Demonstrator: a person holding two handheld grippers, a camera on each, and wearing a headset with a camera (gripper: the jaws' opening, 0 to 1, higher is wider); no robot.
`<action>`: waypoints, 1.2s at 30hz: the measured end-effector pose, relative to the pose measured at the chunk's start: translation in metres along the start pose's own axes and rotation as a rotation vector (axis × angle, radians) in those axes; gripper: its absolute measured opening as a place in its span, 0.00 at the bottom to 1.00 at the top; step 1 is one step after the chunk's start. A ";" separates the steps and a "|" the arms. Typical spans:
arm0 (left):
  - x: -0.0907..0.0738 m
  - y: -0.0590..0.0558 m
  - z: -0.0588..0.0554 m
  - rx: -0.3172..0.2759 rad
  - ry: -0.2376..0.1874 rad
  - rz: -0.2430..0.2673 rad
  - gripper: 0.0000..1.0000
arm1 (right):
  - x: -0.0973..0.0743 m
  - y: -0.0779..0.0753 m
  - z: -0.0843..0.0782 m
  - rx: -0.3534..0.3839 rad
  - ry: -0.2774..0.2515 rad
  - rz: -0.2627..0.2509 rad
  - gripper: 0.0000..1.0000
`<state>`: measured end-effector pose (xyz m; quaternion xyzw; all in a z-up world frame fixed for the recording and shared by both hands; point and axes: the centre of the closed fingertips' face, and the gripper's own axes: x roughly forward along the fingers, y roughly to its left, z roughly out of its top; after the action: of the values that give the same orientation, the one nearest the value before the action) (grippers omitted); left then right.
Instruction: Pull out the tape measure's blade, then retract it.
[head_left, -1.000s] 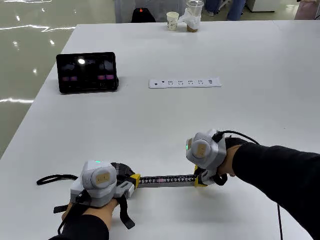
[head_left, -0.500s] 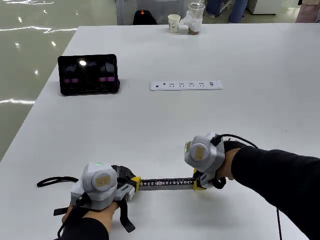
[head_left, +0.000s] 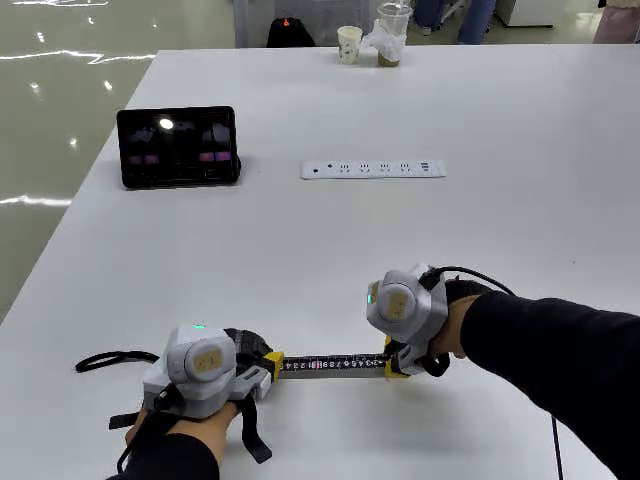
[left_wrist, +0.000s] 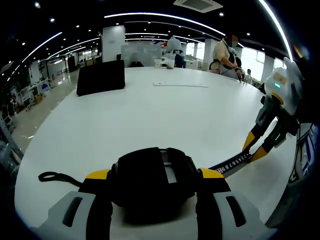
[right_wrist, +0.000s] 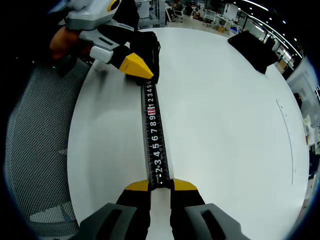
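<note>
The tape measure's black case (left_wrist: 155, 180) sits between the yellow-tipped jaws of my left gripper (left_wrist: 157, 175), which is shut on it at the near left of the white table (head_left: 300, 260). In the head view the left gripper (head_left: 262, 365) and the case (head_left: 246, 344) are low left. The blade (head_left: 332, 364) runs right, flat over the table, to my right gripper (head_left: 393, 366). In the right gripper view the blade (right_wrist: 152, 135) shows about ten centimetres of numbers, and the right gripper (right_wrist: 160, 186) is shut on its end. The case (right_wrist: 148, 47) lies at the far end.
A dark tablet (head_left: 178, 145) stands at the left, and a white power strip (head_left: 373, 169) lies mid-table. Paper cups (head_left: 347, 43) stand at the far edge. The case's black strap (head_left: 105, 358) trails left. People stand beyond the table (left_wrist: 225, 52).
The right gripper has edged a little left toward the case, so the exposed blade looks slightly shorter. The left gripper has stayed put on the case.
</note>
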<state>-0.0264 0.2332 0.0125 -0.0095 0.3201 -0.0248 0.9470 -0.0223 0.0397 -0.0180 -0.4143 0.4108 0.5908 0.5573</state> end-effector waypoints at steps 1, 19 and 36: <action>0.000 0.000 0.000 0.000 0.000 0.000 0.63 | 0.000 0.000 0.000 0.000 0.000 0.000 0.11; 0.001 0.000 0.001 0.002 0.002 -0.005 0.63 | 0.003 0.001 0.006 -0.001 0.004 -0.001 0.11; 0.000 0.001 0.001 0.002 0.002 -0.006 0.62 | 0.005 0.001 0.013 0.001 0.000 0.002 0.11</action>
<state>-0.0255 0.2337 0.0127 -0.0098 0.3209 -0.0279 0.9467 -0.0244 0.0537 -0.0183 -0.4138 0.4113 0.5911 0.5569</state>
